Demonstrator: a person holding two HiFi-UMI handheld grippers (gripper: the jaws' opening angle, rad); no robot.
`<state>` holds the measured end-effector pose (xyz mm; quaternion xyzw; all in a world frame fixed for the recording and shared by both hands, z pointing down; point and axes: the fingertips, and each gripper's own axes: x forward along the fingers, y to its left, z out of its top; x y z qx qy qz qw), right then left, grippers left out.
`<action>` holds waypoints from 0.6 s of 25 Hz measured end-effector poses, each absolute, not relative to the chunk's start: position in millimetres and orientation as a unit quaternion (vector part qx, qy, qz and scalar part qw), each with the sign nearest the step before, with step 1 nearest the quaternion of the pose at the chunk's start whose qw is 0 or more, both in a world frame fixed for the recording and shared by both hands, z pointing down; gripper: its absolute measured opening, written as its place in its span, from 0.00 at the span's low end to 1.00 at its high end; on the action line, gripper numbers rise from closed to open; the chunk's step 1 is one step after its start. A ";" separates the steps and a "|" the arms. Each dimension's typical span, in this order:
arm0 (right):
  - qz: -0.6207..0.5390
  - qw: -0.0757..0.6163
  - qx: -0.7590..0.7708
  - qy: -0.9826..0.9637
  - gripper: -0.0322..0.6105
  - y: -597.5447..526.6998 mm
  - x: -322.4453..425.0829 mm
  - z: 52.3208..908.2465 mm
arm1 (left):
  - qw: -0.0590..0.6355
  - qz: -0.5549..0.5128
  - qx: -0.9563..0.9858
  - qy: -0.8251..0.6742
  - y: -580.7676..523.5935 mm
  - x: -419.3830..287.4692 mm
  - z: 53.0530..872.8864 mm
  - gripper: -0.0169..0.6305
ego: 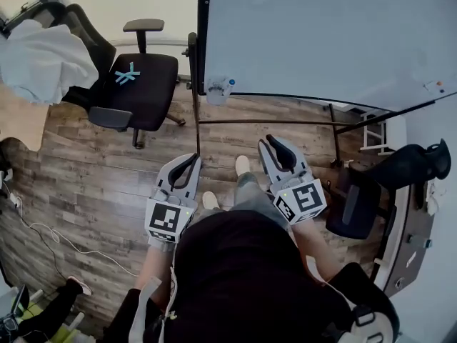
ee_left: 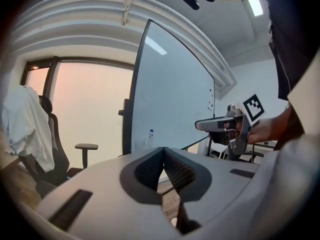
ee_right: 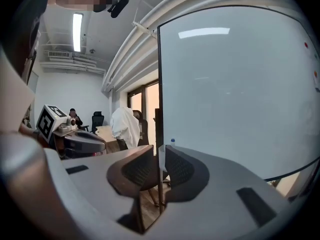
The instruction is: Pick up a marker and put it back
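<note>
The big white whiteboard (ego: 321, 34) on its dark metal frame filled the upper right of my head view, standing over the brown wood-plank floor (ego: 86, 163). To the left stood a black office chair with a pale blue tape cross on its seat (ego: 139, 84). A second black chair beside it was draped in a white cloth (ego: 43, 59).

Both claws hung low in front of the person, above the floor and well apart from the board. The left gripper (ego: 193, 158) was clenched. In its own view the two dark ribbed pads (ee_left: 177, 171) met at the tip with nothing caught between them, and only floor showed below. The right gripper (ego: 268, 142) was released by a narrow slit. In its view the pads (ee_right: 182, 170) stood slightly apart, with only the board's frame edge visible through the gap. It held nothing and touched nothing.

A small clear holder (ego: 216, 91) sat at the board's lower left corner. What looked like the blue-capped white marker (ego: 229, 84) stood in it, ahead of both claws and out of their grasp.
</note>
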<state>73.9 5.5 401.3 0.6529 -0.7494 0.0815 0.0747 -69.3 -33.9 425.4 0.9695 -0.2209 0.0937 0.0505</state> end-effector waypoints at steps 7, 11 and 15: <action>0.088 0.084 0.613 -0.781 0.16 -41.9 85.0 412.5 | 0.051 0.103 0.957 -0.267 -60.3 -64.9 428.3 0.04; 0.090 0.092 0.593 -0.795 0.16 -68.7 92.6 425.0 | 0.055 0.109 0.948 -0.292 -75.1 -60.7 430.4 0.04; 0.091 0.106 0.565 -0.813 0.16 -91.7 96.8 434.4 | 0.060 0.112 0.939 -0.321 -87.3 -57.3 430.9 0.04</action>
